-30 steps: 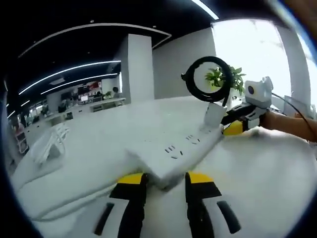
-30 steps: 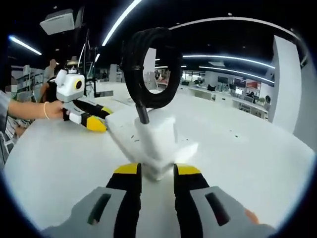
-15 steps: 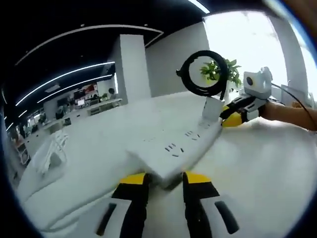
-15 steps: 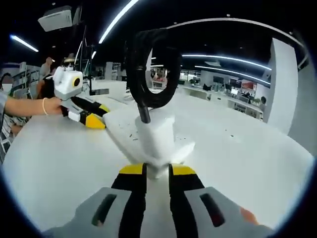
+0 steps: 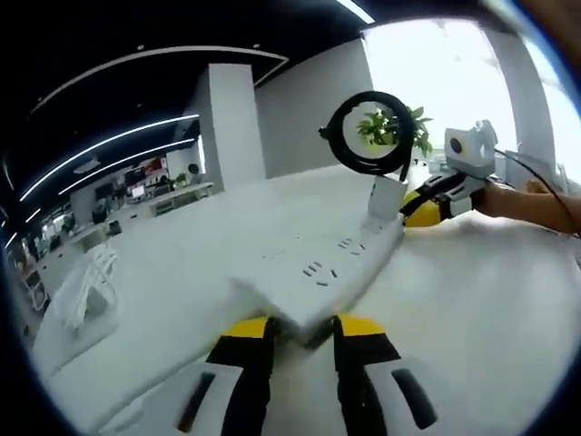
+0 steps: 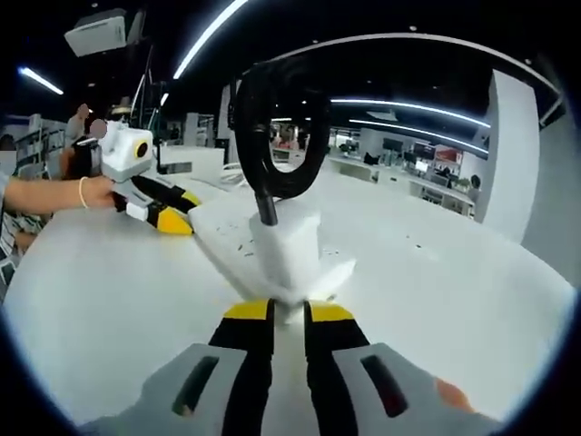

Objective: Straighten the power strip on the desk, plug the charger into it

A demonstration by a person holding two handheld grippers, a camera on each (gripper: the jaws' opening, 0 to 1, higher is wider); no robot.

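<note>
The white power strip (image 5: 336, 272) lies on the white desk (image 5: 481, 300) and runs away from me in the left gripper view. My left gripper (image 5: 302, 331) is shut on its near end, yellow tips on either side. At the strip's far end stands the white charger (image 5: 388, 202), upright, with its black cable coil (image 5: 372, 134) above it. In the right gripper view the charger (image 6: 286, 250) stands on the strip (image 6: 227, 234), and my right gripper (image 6: 289, 316) is shut on the charger's base. The left gripper (image 6: 172, 222) holds the strip's other end.
A green plant (image 5: 397, 130) stands behind the charger by the bright window. A white looped object (image 5: 86, 283) lies at the desk's left. A person's forearm (image 6: 45, 193) reaches in from the left. Bare desk (image 6: 445, 272) spreads to the right of the strip.
My right gripper's jaws have drawn closer together on the charger's base. The left gripper keeps its hold on the strip, and both views have shifted only slightly.
</note>
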